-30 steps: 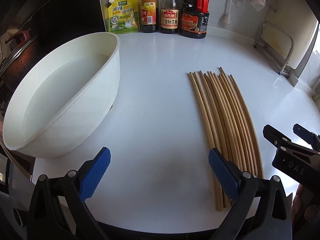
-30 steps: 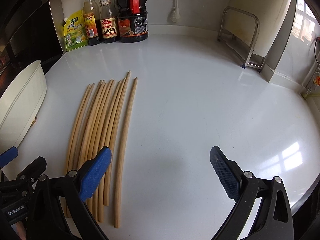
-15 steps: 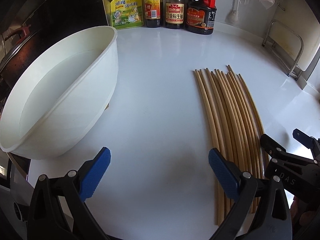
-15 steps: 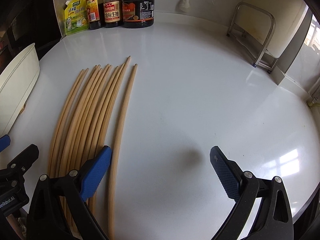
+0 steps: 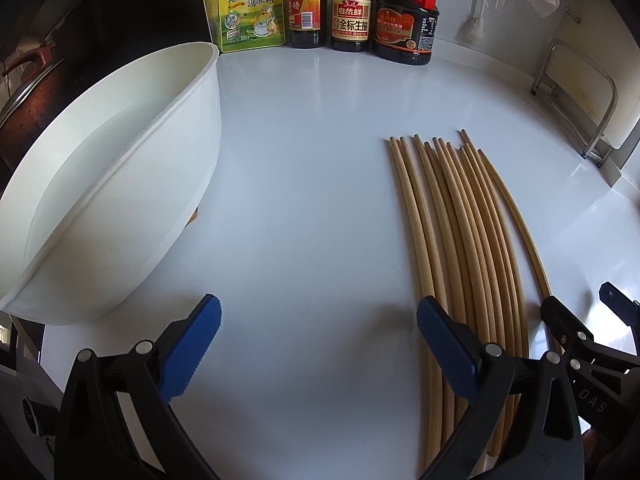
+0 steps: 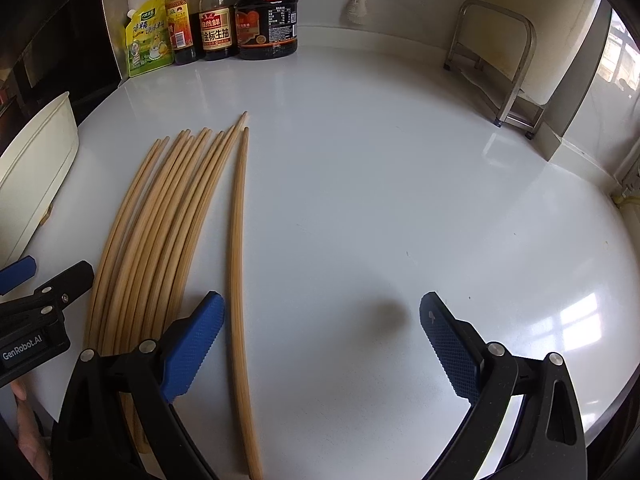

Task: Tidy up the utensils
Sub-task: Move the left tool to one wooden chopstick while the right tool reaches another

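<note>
Several long bamboo chopsticks (image 5: 460,232) lie side by side on the white counter (image 5: 304,168); they also show in the right wrist view (image 6: 160,216), with one chopstick (image 6: 236,264) lying slightly apart on the right. A large white tub (image 5: 100,184) stands at the left. My left gripper (image 5: 320,336) is open and empty, its right finger over the near ends of the chopsticks. My right gripper (image 6: 322,332) is open and empty, with the lone chopstick between its fingers near the left one. Each gripper shows at the edge of the other's view.
A yellow seasoning pouch (image 5: 248,12) and three sauce bottles (image 5: 352,8) stand along the back wall. A metal rack (image 6: 496,60) stands at the back right. The counter's front edge runs just below both grippers.
Both grippers have moved forward and lower over the counter. The rightmost chopstick now lies apart from the bundle, between the right gripper's fingers. Both stay open.
</note>
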`<state>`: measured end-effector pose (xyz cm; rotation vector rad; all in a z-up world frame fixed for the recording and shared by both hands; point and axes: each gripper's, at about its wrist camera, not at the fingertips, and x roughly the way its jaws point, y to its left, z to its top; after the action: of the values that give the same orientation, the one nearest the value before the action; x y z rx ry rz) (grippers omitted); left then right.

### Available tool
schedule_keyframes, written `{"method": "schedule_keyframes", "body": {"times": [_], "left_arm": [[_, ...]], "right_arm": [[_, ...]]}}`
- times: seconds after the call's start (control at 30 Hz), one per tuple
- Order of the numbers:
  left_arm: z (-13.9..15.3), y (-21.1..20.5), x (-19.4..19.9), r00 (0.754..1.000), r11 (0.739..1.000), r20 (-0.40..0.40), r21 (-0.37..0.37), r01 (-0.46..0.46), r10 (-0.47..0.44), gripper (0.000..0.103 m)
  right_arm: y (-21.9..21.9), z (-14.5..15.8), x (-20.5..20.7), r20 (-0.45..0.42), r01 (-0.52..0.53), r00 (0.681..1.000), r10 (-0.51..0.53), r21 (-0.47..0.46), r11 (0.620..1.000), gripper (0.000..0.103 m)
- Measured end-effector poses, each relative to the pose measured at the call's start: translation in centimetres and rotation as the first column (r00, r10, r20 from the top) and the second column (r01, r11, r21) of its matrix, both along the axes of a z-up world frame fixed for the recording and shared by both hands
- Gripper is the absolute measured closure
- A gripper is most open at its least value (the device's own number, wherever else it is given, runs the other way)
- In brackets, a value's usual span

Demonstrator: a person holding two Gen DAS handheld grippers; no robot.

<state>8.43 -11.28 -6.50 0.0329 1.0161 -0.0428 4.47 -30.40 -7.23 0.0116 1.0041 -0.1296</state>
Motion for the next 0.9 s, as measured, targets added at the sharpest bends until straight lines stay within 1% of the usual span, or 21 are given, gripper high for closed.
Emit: {"method": "schedule_keyframes", "body": {"times": [0.07, 0.23, 0.57, 0.8, 0.9], "left_arm": [[0.0, -0.1, 0.0, 1.0, 1.0, 0.0, -0.006, 0.003, -0.003, 0.006], [0.1, -0.7, 0.1, 1.0, 1.0, 0.005, 0.01, 0.013, -0.013, 0.006], [0.5, -0.9, -0.1, 1.0, 1.0, 0.007, 0.015, 0.027, -0.027, 0.006], [0.2, -1.2, -0.1, 0.999, 0.999, 0.0, 0.038, 0.034, -0.034, 0.006], [-0.3, -1.0, 0.1, 0.999, 0.999, -0.021, 0.045, 0.031, -0.03, 0.006]], "right_arm": [[-0.1, 0.0, 0.0, 0.001, -0.001, 1.0, 0.001, 0.005, 1.0, 0.009], [-0.3, 0.0, -0.1, 0.003, -0.005, 1.0, 0.005, 0.013, 1.0, 0.009], [-0.8, -0.2, -0.2, 0.008, -0.001, 1.0, 0.0, 0.025, 1.0, 0.009], [-0.8, -0.2, -0.2, 0.008, 0.0, 1.0, 0.0, 0.026, 1.0, 0.009], [-0.8, -0.1, -0.2, 0.009, -0.001, 1.0, 0.0, 0.025, 1.0, 0.009]]}}
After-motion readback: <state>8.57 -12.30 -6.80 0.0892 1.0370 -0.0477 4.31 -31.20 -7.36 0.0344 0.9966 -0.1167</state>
